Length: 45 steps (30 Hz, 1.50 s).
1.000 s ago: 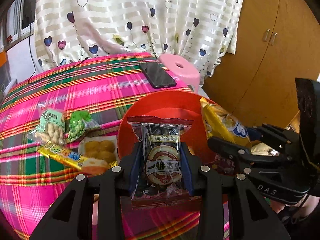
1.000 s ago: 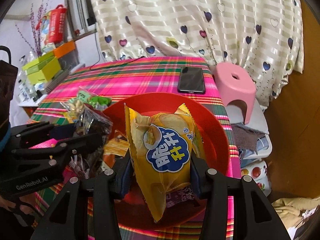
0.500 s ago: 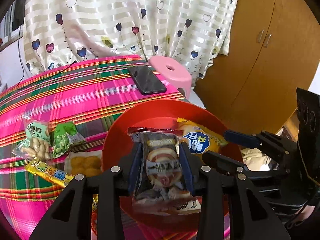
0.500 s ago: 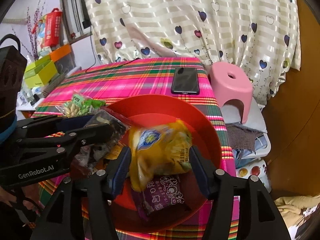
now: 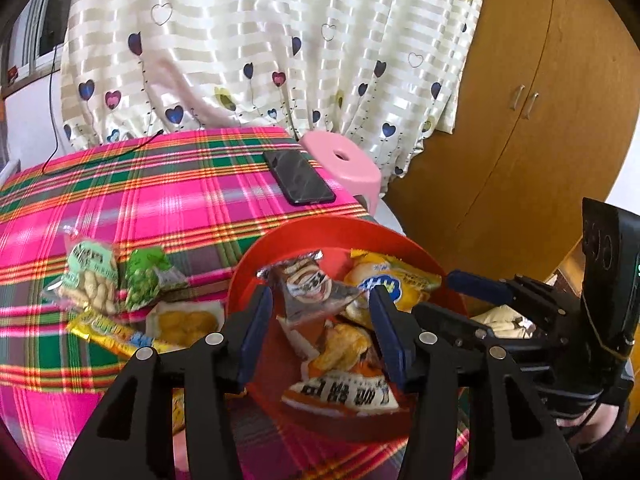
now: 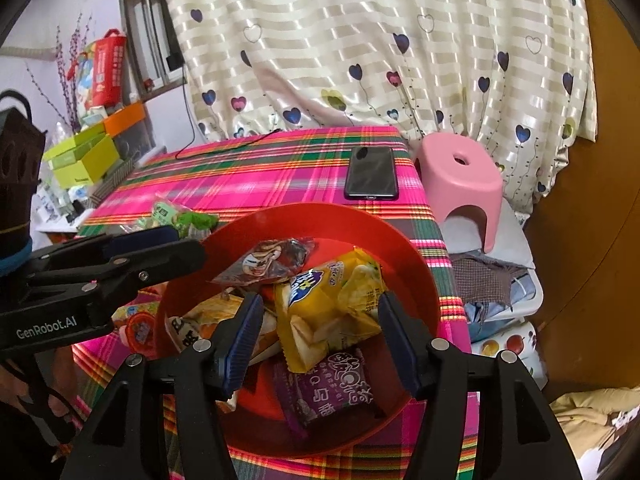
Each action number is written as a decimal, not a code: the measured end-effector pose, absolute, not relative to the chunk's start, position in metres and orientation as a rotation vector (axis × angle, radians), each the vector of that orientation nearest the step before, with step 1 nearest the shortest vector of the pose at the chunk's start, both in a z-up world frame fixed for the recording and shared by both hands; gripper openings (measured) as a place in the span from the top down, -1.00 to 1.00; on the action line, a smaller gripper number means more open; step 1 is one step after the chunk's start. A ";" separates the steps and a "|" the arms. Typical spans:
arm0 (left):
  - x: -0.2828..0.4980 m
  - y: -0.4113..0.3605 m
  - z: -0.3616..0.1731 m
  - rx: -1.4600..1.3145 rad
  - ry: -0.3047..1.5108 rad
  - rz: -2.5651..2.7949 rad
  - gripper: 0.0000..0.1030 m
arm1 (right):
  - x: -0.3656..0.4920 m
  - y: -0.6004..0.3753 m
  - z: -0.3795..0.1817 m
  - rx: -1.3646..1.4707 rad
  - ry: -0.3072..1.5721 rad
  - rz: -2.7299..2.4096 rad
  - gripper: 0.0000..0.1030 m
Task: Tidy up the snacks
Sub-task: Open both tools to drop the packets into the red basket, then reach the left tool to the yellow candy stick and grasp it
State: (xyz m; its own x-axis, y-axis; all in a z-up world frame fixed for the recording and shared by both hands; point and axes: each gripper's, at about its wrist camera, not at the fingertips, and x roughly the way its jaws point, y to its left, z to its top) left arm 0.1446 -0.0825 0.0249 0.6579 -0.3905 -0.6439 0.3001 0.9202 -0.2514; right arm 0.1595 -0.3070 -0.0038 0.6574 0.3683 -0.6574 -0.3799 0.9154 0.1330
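- Heart-print curtains (image 5: 280,52) hang behind a desk (image 5: 160,200) with a bright pink plaid cloth, and a pink stool (image 6: 460,168) stands just beside it.
- A red bowl (image 6: 332,216) sits at the near edge of the desk, close to the person, so I think it is easy to drop snacks into.
- The left hand-held gripper (image 5: 322,328) hangs over the bowl with its jaws spread wide and nothing between them.
- A dark snack pack (image 5: 308,284) lies loose in the bowl below it.
- The right hand-held gripper (image 6: 320,332) is wide apart too, holding nothing.
- A yellow chip bag (image 6: 328,300) lies in the bowl on top of a purple pack (image 6: 332,392), and an orange and white pack (image 5: 340,380) is in there too.
- More snacks are not in the bowl yet: a peanut bag (image 5: 90,280), a green pea bag (image 5: 146,272), a long yellow bar (image 5: 108,330) and a pack of yellow cakes (image 5: 184,320) lie close together on the cloth, left of the bowl.
- I think those come next, because the bowl is where the snacks go.
- A black phone (image 6: 372,180) lies at the far edge, well apart from the snacks.
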 end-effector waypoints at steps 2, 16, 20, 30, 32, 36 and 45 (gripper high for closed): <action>0.140 -0.078 0.024 -0.134 0.760 -0.384 -0.01 | 0.155 -0.306 -0.002 -0.016 0.736 0.427 -0.15; 0.102 -0.033 0.018 -0.166 0.758 -0.282 -0.01 | 0.124 -0.289 0.007 -0.030 0.721 0.463 -0.14; 0.094 -0.024 0.014 -0.172 0.768 -0.268 -0.01 | 0.117 -0.289 0.008 -0.033 0.722 0.468 -0.14; 0.075 0.001 -0.001 -0.186 0.784 -0.213 -0.01 | 0.101 -0.279 0.008 -0.039 0.721 0.498 -0.14; 0.073 0.006 -0.003 -0.190 0.789 -0.202 -0.01 | 0.099 -0.274 0.009 -0.044 0.721 0.510 -0.14; 0.071 0.016 -0.008 -0.186 0.798 -0.187 -0.01 | 0.097 -0.266 0.009 -0.049 0.722 0.535 -0.14; 0.088 0.022 -0.019 -0.104 0.810 -0.248 -0.01 | 0.098 -0.253 0.007 -0.060 0.733 0.563 -0.14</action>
State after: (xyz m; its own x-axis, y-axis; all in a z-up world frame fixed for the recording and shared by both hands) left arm 0.0879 0.0216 -0.0190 0.6626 -0.2588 -0.7029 0.1797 0.9659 -0.1863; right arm 0.0977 -0.2534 0.0070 0.6025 0.4653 -0.6485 -0.5061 0.8510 0.1405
